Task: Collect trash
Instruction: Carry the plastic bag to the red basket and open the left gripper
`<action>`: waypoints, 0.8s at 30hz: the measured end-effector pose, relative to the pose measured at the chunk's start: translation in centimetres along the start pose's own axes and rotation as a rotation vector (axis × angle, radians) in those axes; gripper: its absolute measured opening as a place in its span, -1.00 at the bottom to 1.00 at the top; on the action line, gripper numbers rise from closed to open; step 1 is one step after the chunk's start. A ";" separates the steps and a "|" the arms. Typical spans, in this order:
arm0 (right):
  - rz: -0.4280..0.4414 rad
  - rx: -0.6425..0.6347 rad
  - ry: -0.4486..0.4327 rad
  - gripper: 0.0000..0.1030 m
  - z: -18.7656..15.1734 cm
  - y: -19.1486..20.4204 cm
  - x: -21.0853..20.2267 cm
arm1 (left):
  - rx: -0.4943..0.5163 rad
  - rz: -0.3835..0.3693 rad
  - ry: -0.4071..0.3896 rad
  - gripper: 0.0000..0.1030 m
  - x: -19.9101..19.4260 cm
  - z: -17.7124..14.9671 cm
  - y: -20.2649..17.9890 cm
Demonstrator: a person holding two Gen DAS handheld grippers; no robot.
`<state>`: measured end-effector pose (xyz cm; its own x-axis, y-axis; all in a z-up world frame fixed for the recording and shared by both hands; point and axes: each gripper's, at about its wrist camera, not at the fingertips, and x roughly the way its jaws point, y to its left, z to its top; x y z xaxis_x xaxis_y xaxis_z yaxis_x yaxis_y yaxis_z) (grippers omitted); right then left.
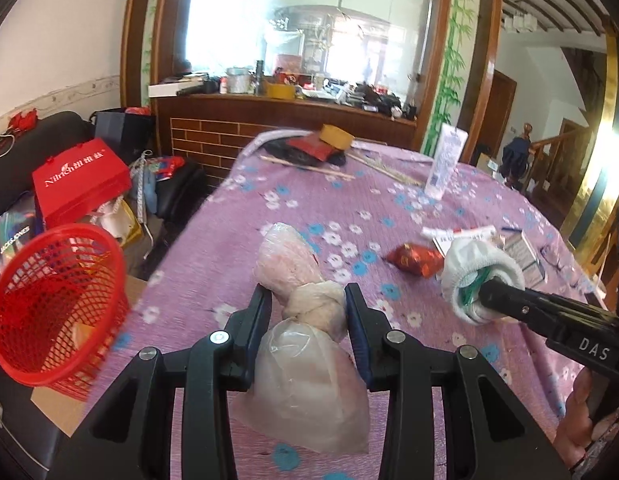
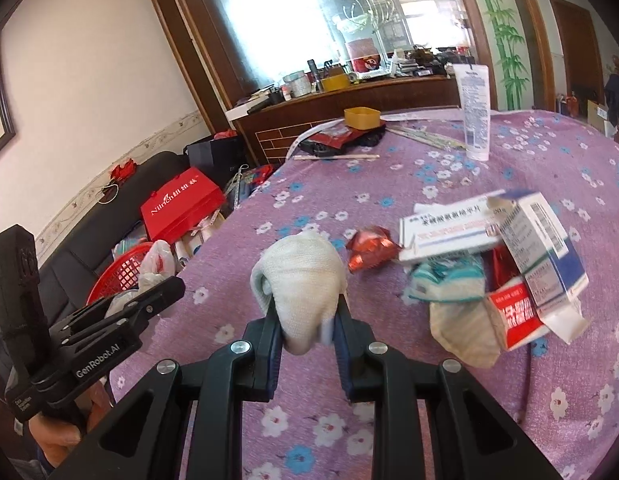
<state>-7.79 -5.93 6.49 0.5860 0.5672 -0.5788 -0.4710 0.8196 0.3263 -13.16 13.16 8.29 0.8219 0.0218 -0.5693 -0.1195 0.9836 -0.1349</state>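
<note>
Both grippers loaded: the left gripper (image 1: 307, 304) is clamped on the knotted plastic bag (image 1: 305, 280) over the counter (image 1: 389, 184) edge, right of the red basket (image 1: 57, 304), while the right gripper (image 2: 305, 320) pinches a white cloth wad (image 2: 301, 276), farther from that basket. Next, I'd say, swing each across and drop it in. Only the right wrist view shows the boxes and wrappers (image 2: 509, 264) left to collect, farthest from the basket

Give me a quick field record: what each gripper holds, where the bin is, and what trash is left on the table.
left gripper: shut on knotted plastic bag
right gripper: shut on white cloth wad
bin: red mesh basket, off the table's left edge
left on table: red foil wrapper; medicine boxes piled with crumpled bags
surface: purple floral tablecloth
</note>
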 end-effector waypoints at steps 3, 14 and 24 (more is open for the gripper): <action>0.036 0.000 0.026 -0.51 0.7 1.2 0.7 | -0.029 0.012 -0.012 -0.30 -1.0 0.6 1.6; 0.171 -0.084 0.101 -0.51 3.7 8.9 3.9 | -0.177 0.181 -0.078 -0.30 -4.9 1.9 10.9; 0.275 -0.204 0.176 -0.48 5.5 18.8 8.6 | -0.321 0.326 -0.047 -0.30 -5.5 0.6 20.7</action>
<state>-7.99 14.79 11.71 0.3054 0.7265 -0.6156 -0.7268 0.5955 0.3423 -19.82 33.56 9.12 0.7363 0.3360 -0.5872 -0.5362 0.8191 -0.2036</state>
